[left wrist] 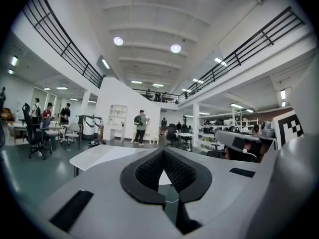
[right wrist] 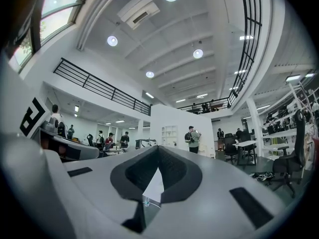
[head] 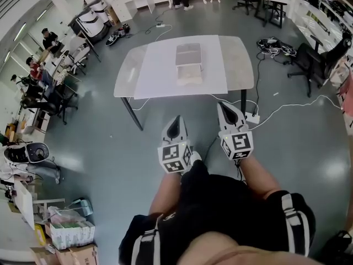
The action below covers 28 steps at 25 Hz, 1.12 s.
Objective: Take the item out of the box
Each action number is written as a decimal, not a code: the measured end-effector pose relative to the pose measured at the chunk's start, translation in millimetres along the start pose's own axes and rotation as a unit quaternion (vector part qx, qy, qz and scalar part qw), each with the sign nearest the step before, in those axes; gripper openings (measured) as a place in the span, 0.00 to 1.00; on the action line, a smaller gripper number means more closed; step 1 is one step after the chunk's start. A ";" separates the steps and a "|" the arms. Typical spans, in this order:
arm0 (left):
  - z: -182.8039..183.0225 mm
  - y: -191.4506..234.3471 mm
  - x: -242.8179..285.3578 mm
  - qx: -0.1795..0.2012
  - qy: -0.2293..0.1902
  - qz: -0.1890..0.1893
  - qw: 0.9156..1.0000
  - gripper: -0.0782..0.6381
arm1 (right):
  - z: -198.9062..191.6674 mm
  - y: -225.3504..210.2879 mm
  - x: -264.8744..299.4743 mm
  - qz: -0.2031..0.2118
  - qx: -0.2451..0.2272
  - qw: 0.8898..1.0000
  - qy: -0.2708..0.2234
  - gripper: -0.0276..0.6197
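Head view: box (head: 188, 65) sits near the middle of the table (head: 128, 73), on a white sheet (head: 157, 68) that covers the centre of the top and leaves the grey left and right ends bare.
- The box is pale. Its far half reads grey-white, like a raised flap or lid, and its near half is cream. The contents are too small to make out.
- The box is oblong, with its long axis running from the table's near edge to its far edge. The cream end points toward the near edge.

The left gripper (head: 176, 121) and right gripper (head: 226, 108) are held side by side short of the near edge, well apart from the box and over bare floor. Both have their tips aimed at the table, and the marker cubes sit toward the person. The right one is a little further forward. Bare forearms run back from each to the body. The hands themselves are hidden under the gripper bodies.

Left gripper view: the jaws are together at the tip with nothing between them, and the table shows beyond. Right gripper view: the same, with the jaws closed tip to tip and empty.
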<state>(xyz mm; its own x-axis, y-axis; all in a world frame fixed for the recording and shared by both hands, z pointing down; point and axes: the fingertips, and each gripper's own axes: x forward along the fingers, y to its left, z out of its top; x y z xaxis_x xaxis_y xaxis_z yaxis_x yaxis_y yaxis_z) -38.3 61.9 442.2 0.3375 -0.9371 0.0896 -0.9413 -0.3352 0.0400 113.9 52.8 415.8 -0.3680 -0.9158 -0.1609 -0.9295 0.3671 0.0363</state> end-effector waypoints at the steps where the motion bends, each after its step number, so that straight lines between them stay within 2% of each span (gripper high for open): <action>1: 0.3 1.1 4.0 0.001 -0.002 -0.001 1.000 0.12 | -0.6 -1.4 3.8 0.000 -0.002 1.000 -0.002 0.06; 11: -17.8 39.7 64.3 -0.023 0.002 0.003 1.000 0.12 | -30.1 -13.9 70.6 0.011 -0.022 1.000 0.012 0.06; 28: 13.2 140.3 234.6 -0.015 0.026 -0.015 0.999 0.12 | -44.1 -35.5 269.6 0.028 -0.015 0.999 0.018 0.06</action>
<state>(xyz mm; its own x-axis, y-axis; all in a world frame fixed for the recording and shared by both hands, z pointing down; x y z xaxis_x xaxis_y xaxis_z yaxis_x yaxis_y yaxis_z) -91.3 -206.3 455.7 0.3654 -0.9202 0.1404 -0.9307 -0.3584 0.0732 46.5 -214.4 414.6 -0.4202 -0.8991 -0.1231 -0.9073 0.4139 0.0743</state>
